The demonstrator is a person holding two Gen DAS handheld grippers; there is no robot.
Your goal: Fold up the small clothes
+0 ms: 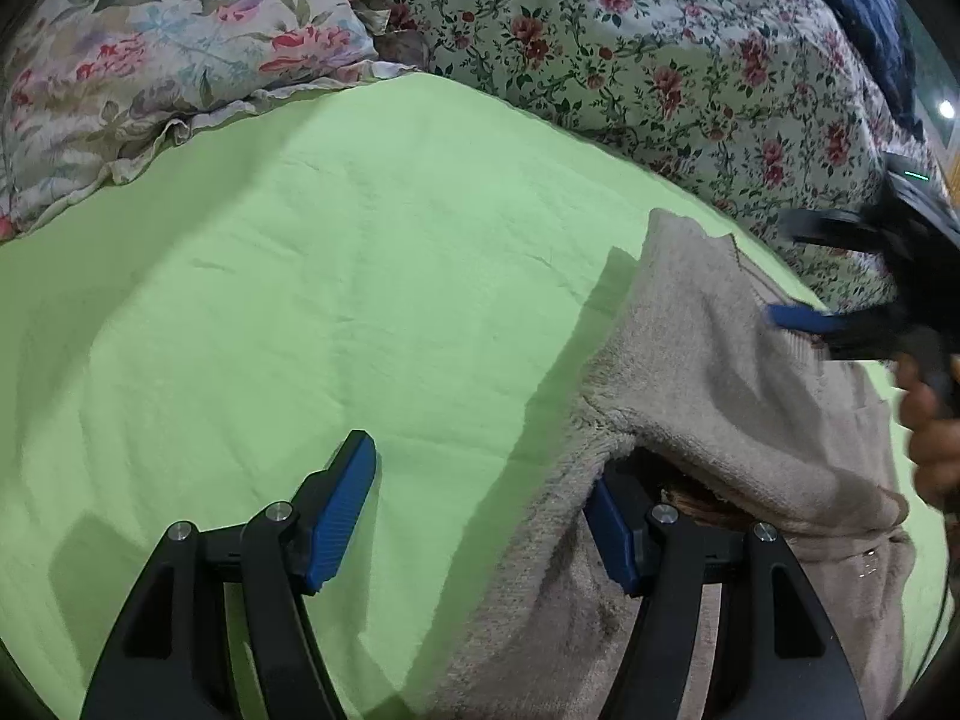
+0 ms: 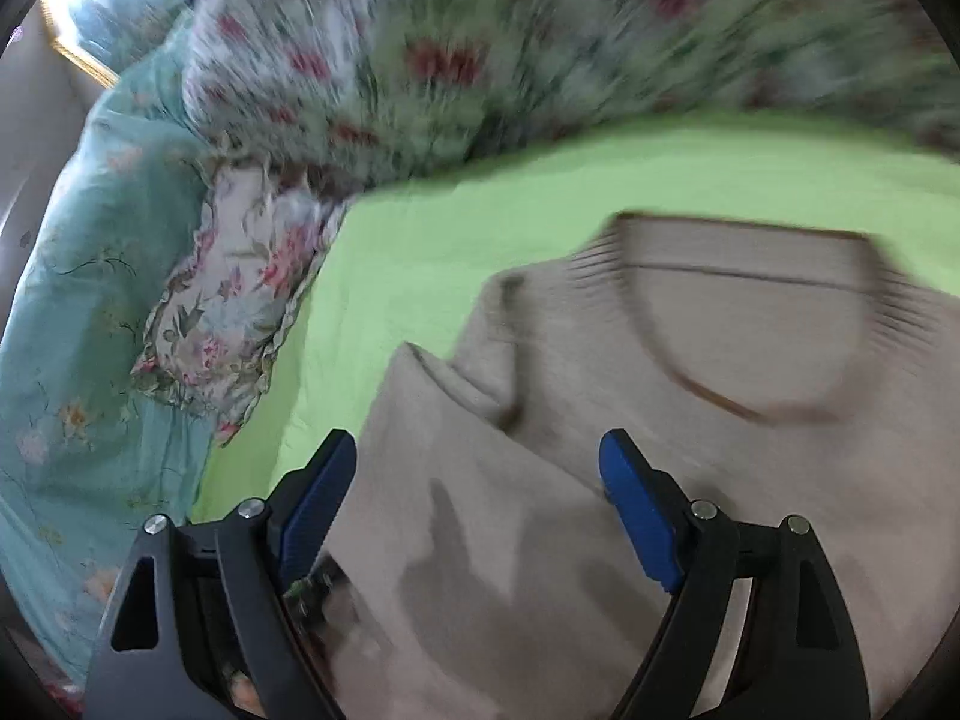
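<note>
A small beige knit sweater (image 1: 708, 372) lies on a light green sheet (image 1: 336, 276). In the left wrist view my left gripper (image 1: 480, 480) is open at the sweater's left edge; a fold of the knit drapes over its right finger (image 1: 612, 534). My right gripper (image 1: 798, 276) shows blurred at the far right, open, with one blue pad on the sweater. In the right wrist view my right gripper (image 2: 474, 492) is open just above the sweater (image 2: 540, 540), below its ribbed neckline (image 2: 750, 300). A folded flap lies between the fingers.
A floral pillow (image 1: 150, 60) and a floral quilt (image 1: 660, 60) lie along the far side of the sheet. A pale blue floral cover (image 2: 78, 330) lies at the left in the right wrist view. A hand (image 1: 930, 438) holds the right gripper.
</note>
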